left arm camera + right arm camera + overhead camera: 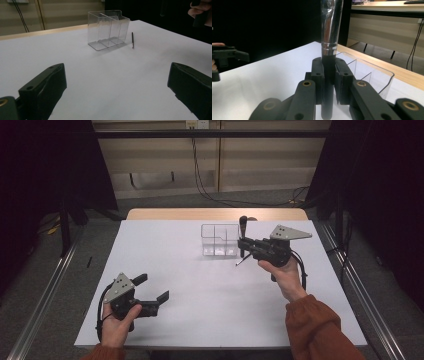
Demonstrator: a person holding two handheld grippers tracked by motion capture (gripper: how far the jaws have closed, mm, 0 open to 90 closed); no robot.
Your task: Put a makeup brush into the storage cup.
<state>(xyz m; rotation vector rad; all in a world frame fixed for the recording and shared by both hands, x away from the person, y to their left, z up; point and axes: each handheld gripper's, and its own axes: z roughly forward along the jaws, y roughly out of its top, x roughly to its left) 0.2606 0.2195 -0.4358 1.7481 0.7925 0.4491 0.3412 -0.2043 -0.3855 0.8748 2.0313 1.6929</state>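
Just at 3 o'clock of the clear organizer, I hold the brush upright, my right tool clamped on its handle; left tool gapes wide, far off at 7 o'clock.

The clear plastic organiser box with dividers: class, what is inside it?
The clear plastic organiser box holds nothing; through its walls only white table shows. The right gripper grips a black, silver-collared brush upright beside it. A thin dark pencil lies outside.
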